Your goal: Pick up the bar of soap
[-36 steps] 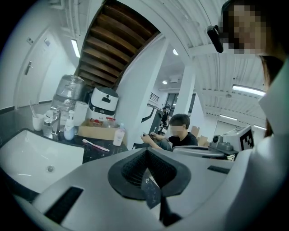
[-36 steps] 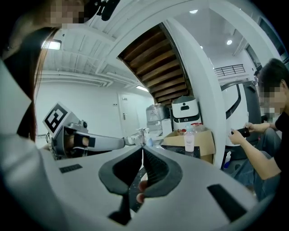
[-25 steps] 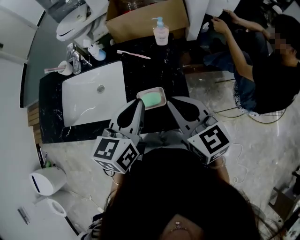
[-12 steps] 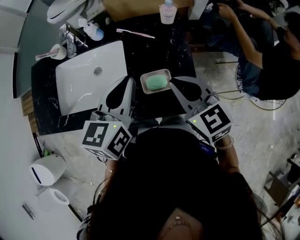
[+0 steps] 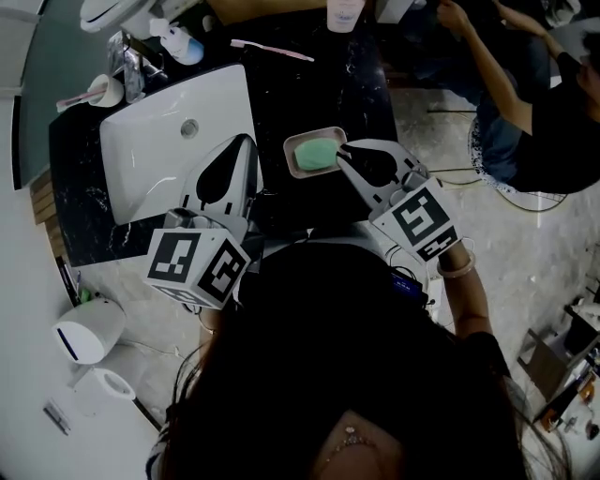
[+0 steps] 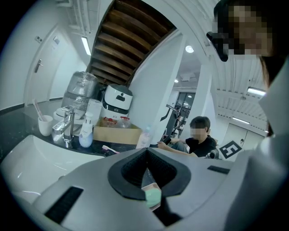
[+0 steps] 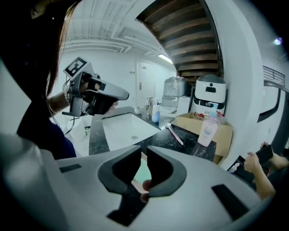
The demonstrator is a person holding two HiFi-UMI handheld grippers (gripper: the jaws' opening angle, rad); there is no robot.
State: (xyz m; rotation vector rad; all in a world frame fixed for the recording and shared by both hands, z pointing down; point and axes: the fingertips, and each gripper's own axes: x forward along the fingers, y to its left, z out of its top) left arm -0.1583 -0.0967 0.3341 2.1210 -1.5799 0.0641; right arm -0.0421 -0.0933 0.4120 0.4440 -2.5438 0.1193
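The green bar of soap [image 5: 314,153] lies in a small pale dish [image 5: 292,164] on the black counter [image 5: 361,89], right of the sink. My right gripper [image 5: 343,150] is shut and empty, its tip at the dish's right rim. In the right gripper view the soap [image 7: 143,173] shows just beyond the closed jaws of the right gripper [image 7: 143,151]. My left gripper [image 5: 246,141] is shut and empty, a short way left of the dish, over the sink's edge. From the left gripper [image 6: 146,153] the soap [image 6: 152,196] appears low between its jaws, farther off.
A white sink [image 5: 178,141] with a faucet [image 5: 127,70] fills the counter's left. A pink toothbrush [image 5: 272,50], a pump bottle [image 5: 345,11] and a cup [image 5: 105,92] stand at the back. A seated person [image 5: 525,103] is at the right, a white bin [image 5: 84,328] on the floor.
The right gripper has come forward to the dish's right rim. The left gripper has drifted left, away from the dish. The head view has shifted toward the counter.
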